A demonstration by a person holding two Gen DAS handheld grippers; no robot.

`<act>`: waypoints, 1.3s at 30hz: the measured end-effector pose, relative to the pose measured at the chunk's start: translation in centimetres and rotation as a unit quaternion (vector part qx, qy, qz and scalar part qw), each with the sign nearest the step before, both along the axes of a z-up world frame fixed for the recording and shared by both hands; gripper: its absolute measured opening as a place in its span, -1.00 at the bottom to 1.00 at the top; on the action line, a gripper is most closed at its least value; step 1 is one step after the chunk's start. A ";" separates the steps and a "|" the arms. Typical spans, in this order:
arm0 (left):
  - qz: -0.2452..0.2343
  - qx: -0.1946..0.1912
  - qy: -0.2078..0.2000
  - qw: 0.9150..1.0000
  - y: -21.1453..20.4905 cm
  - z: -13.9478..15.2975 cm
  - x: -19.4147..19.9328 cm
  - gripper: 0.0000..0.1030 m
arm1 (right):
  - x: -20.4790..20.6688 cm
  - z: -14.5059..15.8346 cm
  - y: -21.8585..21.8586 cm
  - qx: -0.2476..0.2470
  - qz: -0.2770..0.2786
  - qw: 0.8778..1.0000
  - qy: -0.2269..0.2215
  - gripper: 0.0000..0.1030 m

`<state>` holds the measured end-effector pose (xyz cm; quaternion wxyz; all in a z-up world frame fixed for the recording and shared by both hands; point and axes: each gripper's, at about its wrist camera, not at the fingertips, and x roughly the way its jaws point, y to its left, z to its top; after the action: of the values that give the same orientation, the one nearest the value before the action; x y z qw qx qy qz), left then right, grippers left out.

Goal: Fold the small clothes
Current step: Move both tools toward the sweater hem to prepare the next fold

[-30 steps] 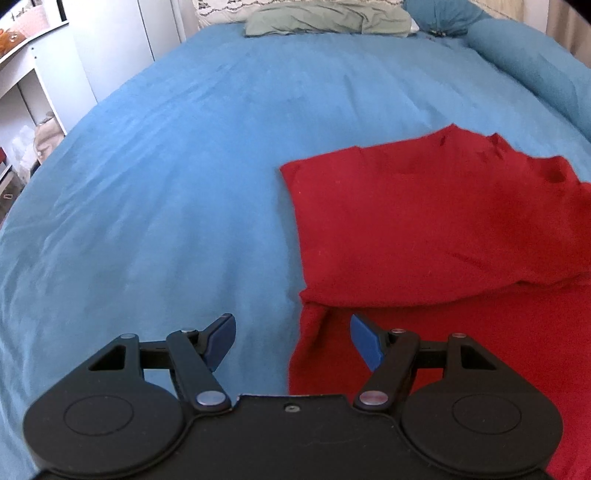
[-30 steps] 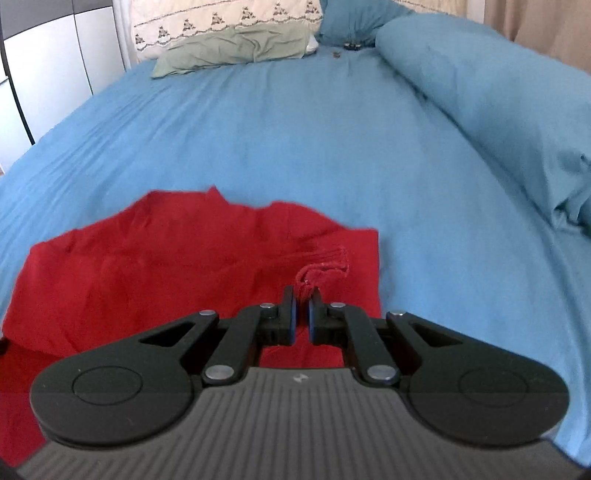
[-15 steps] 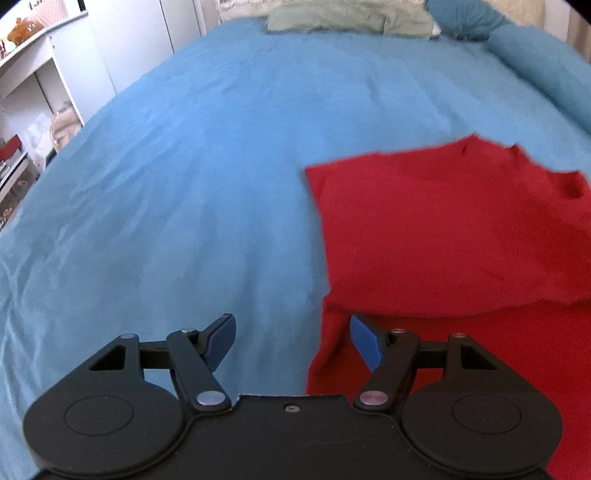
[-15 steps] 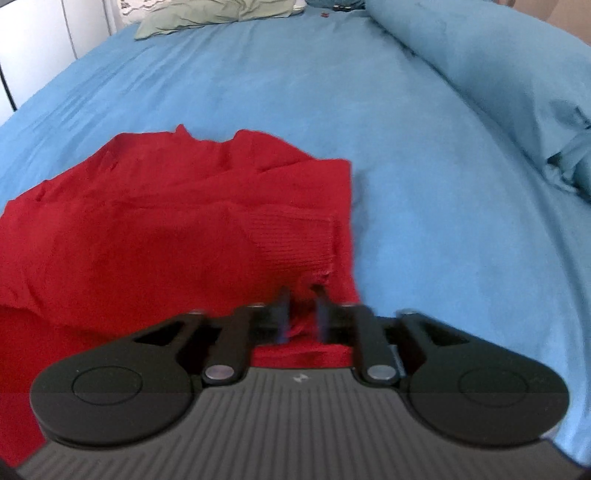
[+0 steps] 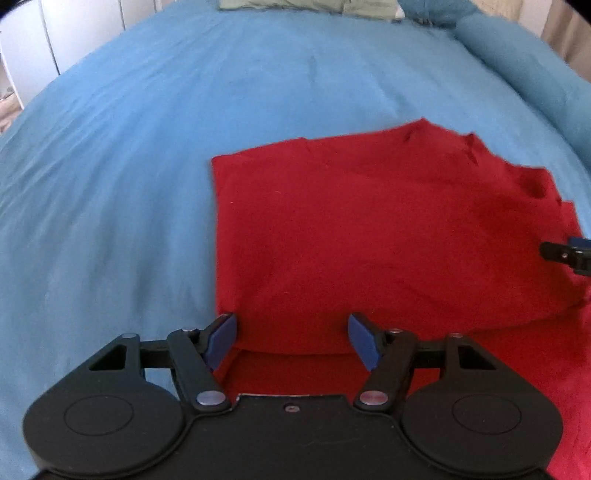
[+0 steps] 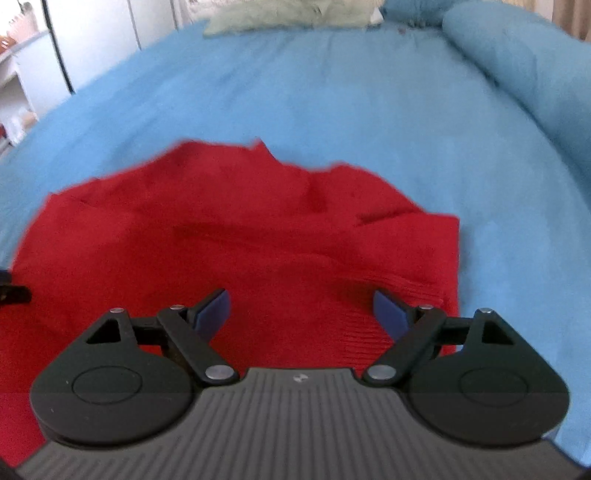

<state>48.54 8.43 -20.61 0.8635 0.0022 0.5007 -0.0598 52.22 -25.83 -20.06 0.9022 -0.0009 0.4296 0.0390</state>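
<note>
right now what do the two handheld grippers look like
Both are matte black. The left gripper and right gripper each have two round-lobed bodies, linkage arms with silver pivot pins, and blue pads on the fingers. The right one's base is ribbed grey, the left one's smooth black.

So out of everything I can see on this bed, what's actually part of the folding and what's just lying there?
Part of the job:
- red garment, partly folded over itself
- left gripper, open over its near edge
- right gripper, jaws just opened, nothing pinched

Just lying about:
- blue bedspread
- green pillow
- rolled blue duvet
- white cupboard
</note>
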 end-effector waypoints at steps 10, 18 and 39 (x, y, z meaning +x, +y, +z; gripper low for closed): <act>-0.009 -0.013 0.016 1.000 0.1 1.3 -2.9 0.39 | -2.5 1.0 -1.8 0.028 -0.005 0.999 -0.025 1.00; 0.001 -0.007 0.015 1.000 -0.2 1.8 -4.4 0.41 | -6.1 -0.6 -2.0 0.042 -0.009 0.999 0.011 1.00; 0.007 0.009 0.108 0.994 3.5 6.1 -25.9 0.33 | -31.6 8.1 -3.5 0.018 -0.036 0.994 0.102 0.96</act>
<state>22.67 11.95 -14.53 0.8046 0.0001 0.5918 -0.0486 20.67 -29.31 -11.95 0.8544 0.0349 0.5183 0.0142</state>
